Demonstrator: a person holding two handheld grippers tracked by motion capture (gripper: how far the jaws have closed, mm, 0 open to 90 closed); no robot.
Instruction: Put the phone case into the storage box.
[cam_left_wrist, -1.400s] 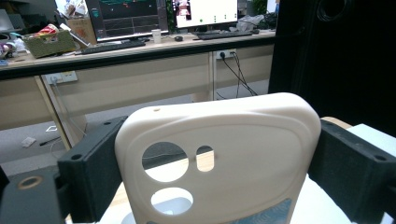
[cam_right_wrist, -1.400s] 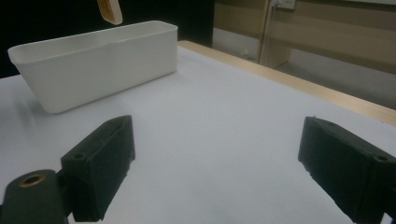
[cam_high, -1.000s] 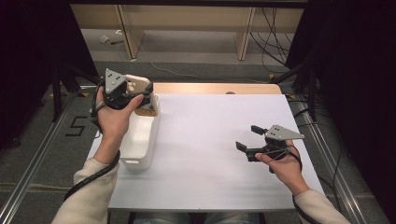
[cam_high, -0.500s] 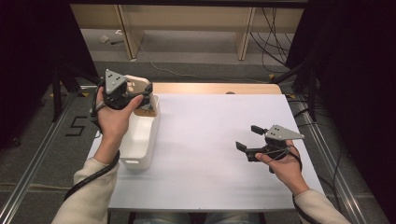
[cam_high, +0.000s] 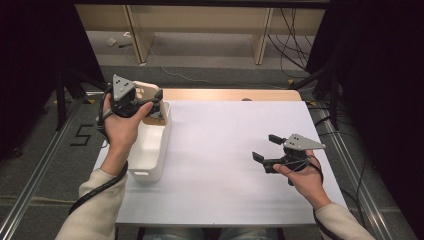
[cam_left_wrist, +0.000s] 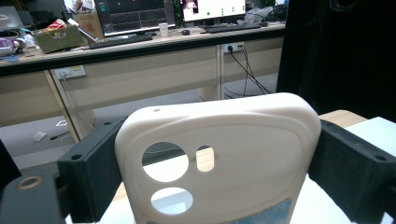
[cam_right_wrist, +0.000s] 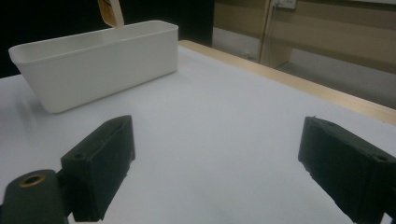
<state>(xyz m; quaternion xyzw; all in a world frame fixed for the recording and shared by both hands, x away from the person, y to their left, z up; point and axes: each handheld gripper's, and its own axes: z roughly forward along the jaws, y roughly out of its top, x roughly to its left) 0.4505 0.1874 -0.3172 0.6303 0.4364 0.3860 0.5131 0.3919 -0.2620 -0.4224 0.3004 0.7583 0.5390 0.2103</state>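
Currently the left gripper (cam_high: 150, 102) clamps a cream phone case (cam_left_wrist: 219, 158) above the white bin (cam_high: 150, 150), far left; the right gripper (cam_high: 267, 149) rests released, near right.

Desk (cam_left_wrist: 140, 44), monitors (cam_left_wrist: 135, 14), floor cables (cam_high: 295, 55)

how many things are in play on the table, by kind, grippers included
grippers: 2, left gripper shut on the case, right gripper open over bare table
cream phone case: 1, held above the bin
white plastic bin: 1, on the white tabletop
total: 4
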